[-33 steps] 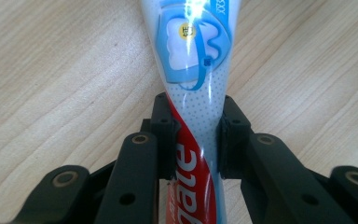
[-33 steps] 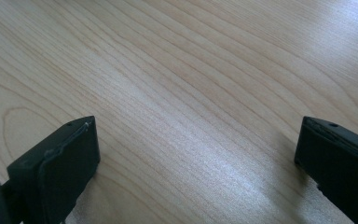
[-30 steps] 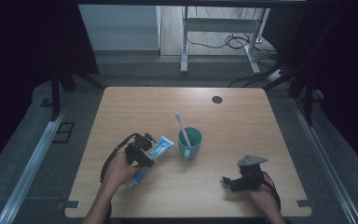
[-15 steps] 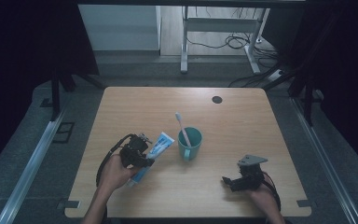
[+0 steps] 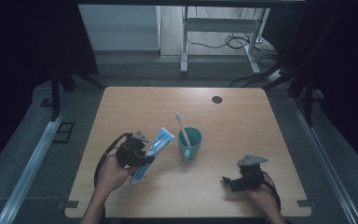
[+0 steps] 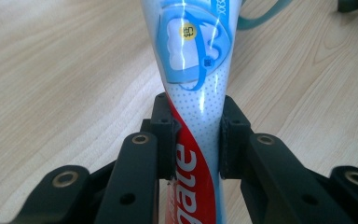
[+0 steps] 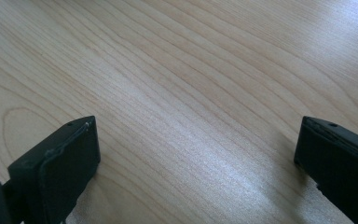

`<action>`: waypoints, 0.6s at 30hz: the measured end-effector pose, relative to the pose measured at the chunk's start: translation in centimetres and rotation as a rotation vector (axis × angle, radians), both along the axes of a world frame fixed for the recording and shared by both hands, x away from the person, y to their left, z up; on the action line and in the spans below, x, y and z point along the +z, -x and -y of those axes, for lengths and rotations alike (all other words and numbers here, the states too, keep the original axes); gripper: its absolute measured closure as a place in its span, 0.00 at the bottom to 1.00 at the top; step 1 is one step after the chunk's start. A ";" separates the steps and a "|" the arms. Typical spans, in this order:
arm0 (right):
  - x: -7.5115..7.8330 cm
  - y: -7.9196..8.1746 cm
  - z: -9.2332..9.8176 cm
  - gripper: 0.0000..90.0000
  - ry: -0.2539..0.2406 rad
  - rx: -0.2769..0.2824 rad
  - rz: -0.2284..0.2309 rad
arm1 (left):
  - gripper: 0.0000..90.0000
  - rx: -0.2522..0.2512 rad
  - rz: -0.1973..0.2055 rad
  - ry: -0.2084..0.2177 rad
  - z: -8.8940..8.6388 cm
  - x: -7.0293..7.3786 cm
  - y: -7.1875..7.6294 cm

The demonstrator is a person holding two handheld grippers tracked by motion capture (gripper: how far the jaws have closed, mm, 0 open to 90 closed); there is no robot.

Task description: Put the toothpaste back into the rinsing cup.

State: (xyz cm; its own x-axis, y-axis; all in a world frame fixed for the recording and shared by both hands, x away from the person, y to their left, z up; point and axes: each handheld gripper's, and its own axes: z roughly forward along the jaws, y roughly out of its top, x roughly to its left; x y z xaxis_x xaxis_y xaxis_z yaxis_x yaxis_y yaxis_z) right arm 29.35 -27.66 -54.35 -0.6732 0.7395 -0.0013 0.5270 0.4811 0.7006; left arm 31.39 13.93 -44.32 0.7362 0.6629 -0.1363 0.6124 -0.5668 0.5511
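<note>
Much of your toothpaste tube (image 6: 193, 93) is cut off in the left gripper view: its top runs out past the upper edge, its lower end sinks behind the jaws, and the red lettering is only partly readable. From the high view the cap end is hidden under your left hand (image 5: 114, 171), and the room beyond the table is too dark to make out apart from some cables and metal legs on the floor.

Your left gripper (image 5: 142, 156) is clenched on the tube — both pads press its narrow waist. The tube is lifted just left of the cup (image 5: 189, 142), close to it but apart. Its long axis tilts: the flat crimped end points up and toward the cup, the other end down toward you.

A toothbrush (image 5: 182, 128) stands in the cup, leaning away from you, bristles up.

Your right gripper (image 5: 227, 181) rests well to the right of the cup, nearer your edge of the table, jaws wide apart with nothing but bare wood between them.

The table (image 5: 242, 121) is pale wood with a visible grain — a small dark round disc (image 5: 217, 99) sits beyond the cup, near the far edge.
</note>
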 end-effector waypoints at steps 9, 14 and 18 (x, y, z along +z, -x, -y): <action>0.0 0.0 0.0 0.00 0.000 0.000 0.000 | 0.81 -0.016 0.067 0.050 0.4 1.3 0.6; 0.0 0.0 0.0 0.00 0.000 -0.001 0.000 | 0.81 -0.033 0.093 0.067 1.0 1.9 0.7; 0.0 0.0 0.0 0.00 0.001 0.000 0.002 | 0.81 -0.041 0.120 0.080 1.4 2.3 0.6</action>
State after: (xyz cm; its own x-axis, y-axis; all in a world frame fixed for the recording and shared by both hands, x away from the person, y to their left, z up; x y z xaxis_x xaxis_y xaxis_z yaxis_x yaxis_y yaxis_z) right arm 29.35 -27.66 -54.35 -0.6729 0.7398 -0.0038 0.5257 0.4818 0.7011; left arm 30.77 12.50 -42.07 0.7769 0.6222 -0.0966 0.5163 -0.5416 0.6634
